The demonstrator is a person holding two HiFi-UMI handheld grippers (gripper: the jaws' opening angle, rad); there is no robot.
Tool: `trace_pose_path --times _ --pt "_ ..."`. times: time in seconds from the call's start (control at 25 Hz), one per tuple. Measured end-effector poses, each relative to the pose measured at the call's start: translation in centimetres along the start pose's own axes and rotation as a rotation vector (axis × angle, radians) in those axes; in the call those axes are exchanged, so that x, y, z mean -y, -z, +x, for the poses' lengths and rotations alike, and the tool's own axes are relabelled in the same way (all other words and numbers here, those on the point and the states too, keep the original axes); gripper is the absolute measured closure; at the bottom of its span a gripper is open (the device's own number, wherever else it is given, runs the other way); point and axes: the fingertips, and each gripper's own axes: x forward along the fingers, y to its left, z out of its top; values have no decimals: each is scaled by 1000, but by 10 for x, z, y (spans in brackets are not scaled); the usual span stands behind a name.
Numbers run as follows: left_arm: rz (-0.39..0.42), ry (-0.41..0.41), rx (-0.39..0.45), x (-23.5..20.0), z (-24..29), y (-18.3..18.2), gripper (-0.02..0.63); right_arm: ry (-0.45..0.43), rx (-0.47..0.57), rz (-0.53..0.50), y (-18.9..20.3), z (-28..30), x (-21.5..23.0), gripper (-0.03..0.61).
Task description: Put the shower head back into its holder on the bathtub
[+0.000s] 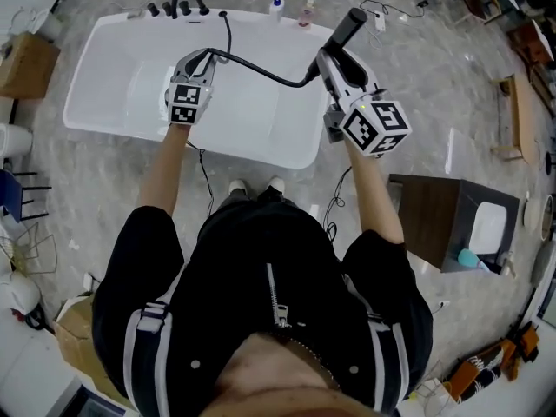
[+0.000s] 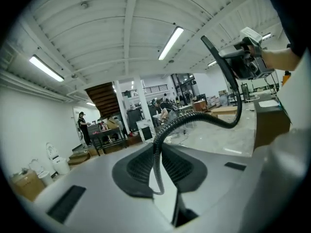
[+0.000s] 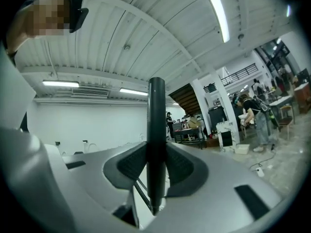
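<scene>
A white bathtub [image 1: 113, 68] lies ahead of me, with black tap fittings [image 1: 178, 9] on its far rim. The black shower head [image 1: 349, 26] stands upright in my right gripper [image 1: 334, 56], which is shut on its handle [image 3: 156, 110] above the tub's right end. Its black ribbed hose [image 1: 261, 69] runs from the far rim across the tub. My left gripper [image 1: 201, 57] is shut on the hose [image 2: 194, 120] over the middle of the tub. In the left gripper view the hose arcs up toward the right gripper [image 2: 245, 57]. I cannot make out the holder itself.
Two small bottles [image 1: 276, 5] stand on the tub's far rim. A dark brown cabinet [image 1: 452, 220] stands on the floor at my right, a cardboard box [image 1: 26, 63] at the left. Cables trail over the marble floor. People [image 2: 80, 125] work far off.
</scene>
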Motion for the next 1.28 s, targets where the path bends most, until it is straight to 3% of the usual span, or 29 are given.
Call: trace_pose_path --times 0.44,1.28 --pt "75 -87 122 -66 2 -71 546 -89 29 -14 -7 49 -37 453" --pt "195 -5 289 -174 57 -136 546 39 128 -12 -32 141 -60 453"
